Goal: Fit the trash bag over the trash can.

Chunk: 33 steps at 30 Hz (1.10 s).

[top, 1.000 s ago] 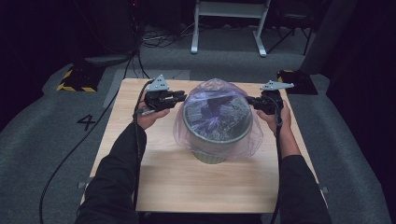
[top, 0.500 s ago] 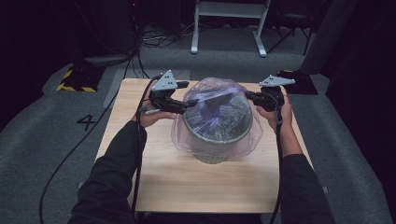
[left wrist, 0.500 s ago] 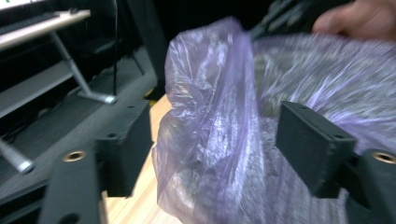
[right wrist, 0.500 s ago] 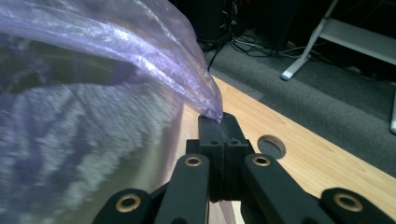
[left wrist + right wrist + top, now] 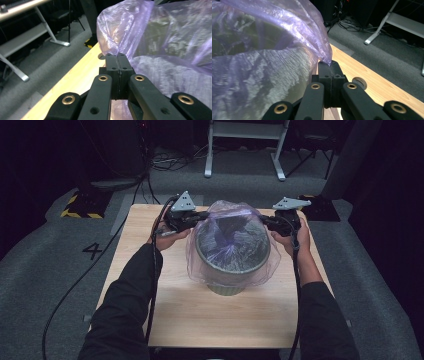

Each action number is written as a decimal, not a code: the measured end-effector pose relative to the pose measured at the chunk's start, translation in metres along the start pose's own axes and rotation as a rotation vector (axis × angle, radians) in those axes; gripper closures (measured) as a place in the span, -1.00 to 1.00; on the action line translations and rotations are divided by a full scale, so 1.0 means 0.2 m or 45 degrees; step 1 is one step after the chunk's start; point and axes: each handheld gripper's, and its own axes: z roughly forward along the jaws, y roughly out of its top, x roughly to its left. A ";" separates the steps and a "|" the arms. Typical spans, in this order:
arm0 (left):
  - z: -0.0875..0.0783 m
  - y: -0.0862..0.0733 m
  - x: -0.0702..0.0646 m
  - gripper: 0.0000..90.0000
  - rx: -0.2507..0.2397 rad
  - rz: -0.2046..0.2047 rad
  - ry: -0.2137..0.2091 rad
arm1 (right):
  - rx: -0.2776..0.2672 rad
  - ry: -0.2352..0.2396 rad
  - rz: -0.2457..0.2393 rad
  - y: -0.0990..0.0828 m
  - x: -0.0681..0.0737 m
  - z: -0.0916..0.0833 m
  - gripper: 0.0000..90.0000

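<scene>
A round grey-green bin stands mid-table, with a thin translucent purple bag draped over its mouth and down its sides. My left gripper is at the bag's left upper edge. In the left gripper view its jaws have just been closing, and the gripper is now shut on a fold of the bag. My right gripper is at the opposite edge. In the right gripper view the gripper is shut on a pinched corner of the bag, and the film is stretched between the two grips.
The bin stands on a wooden table with bare board in front of it. Grey carpet with a painted 4 lies to the left. A white metal frame and loose cables are on the floor beyond the far edge.
Both grippers have risen a little, lifting the bag's top edge higher over the bin. The left gripper has also shifted slightly toward the bag.
</scene>
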 end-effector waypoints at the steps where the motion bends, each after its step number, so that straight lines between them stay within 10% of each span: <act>1: 0.01 -0.01 0.02 1.00 0.002 -0.023 -0.007 | 0.014 -0.005 0.000 0.00 0.00 0.01 1.00; 14: 0.24 -0.25 0.14 1.00 0.059 -0.410 -0.102 | 0.112 0.103 0.165 -0.09 -0.08 0.16 1.00; 18: 0.31 -0.32 0.12 1.00 0.135 -0.432 -0.130 | 0.142 0.116 0.213 -0.15 -0.11 0.19 1.00; 25: 0.23 -0.37 0.10 0.89 0.096 -0.406 -0.119 | 0.141 0.133 0.176 -0.24 -0.11 0.18 0.96; 29: 0.11 -0.40 0.11 0.47 0.046 -0.403 -0.097 | 0.100 0.132 0.158 -0.28 -0.08 0.16 0.86; 33: -0.03 -0.44 0.14 -0.09 -0.018 -0.476 -0.064 | 0.079 0.096 0.169 -0.33 -0.09 0.13 0.33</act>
